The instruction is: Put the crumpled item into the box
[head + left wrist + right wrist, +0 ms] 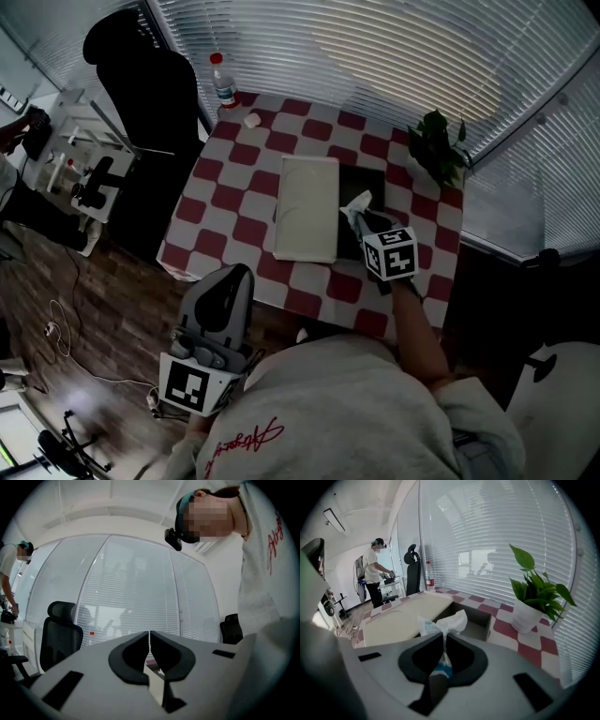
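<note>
The jaws of the right gripper [443, 637] pinch the one crumpled wrapper [442, 623] — white with a blue patch — which sticks up past their tips, over the one dark open box [480, 620] at mid-frame. One cream lid [401, 616] lies just left of the box. The left gripper [149, 641] has its jaws pressed together on nothing — it sits lower left in the head view, off the checked table [225, 202]. One plant [439, 145] stands upper right and one bottle [223, 84] upper left.
</note>
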`<state>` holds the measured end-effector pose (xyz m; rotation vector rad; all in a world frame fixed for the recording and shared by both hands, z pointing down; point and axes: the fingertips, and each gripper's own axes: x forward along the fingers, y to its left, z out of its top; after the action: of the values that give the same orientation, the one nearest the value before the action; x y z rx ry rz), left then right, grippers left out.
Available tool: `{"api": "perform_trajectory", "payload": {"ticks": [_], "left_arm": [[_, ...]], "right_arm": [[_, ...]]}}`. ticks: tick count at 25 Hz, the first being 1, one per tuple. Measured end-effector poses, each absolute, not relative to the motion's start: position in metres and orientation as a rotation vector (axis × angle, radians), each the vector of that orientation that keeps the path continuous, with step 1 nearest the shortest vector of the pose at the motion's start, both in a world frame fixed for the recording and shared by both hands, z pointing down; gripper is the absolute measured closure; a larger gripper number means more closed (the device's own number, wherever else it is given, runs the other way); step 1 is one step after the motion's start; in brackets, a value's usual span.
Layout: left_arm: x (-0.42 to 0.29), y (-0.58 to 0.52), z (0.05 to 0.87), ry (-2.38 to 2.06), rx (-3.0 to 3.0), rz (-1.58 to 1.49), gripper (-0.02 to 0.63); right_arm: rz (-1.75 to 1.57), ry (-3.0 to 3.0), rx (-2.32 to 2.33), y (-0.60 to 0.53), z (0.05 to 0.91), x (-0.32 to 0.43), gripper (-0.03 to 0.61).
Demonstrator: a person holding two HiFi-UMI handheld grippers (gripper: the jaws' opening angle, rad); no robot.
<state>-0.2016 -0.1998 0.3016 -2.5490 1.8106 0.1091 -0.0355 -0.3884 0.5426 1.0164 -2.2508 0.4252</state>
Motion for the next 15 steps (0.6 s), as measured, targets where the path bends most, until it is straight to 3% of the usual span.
{"api": "perform_trajectory", "payload": {"ticks": [15], "left_arm": [[-0.214, -0.176, 0.294, 1.831, -2.464, 0.159, 0.589]], "right_arm": [[0.499, -2.126, 0.862, -0.384, 0.560, -0.039, 0.546]]}}
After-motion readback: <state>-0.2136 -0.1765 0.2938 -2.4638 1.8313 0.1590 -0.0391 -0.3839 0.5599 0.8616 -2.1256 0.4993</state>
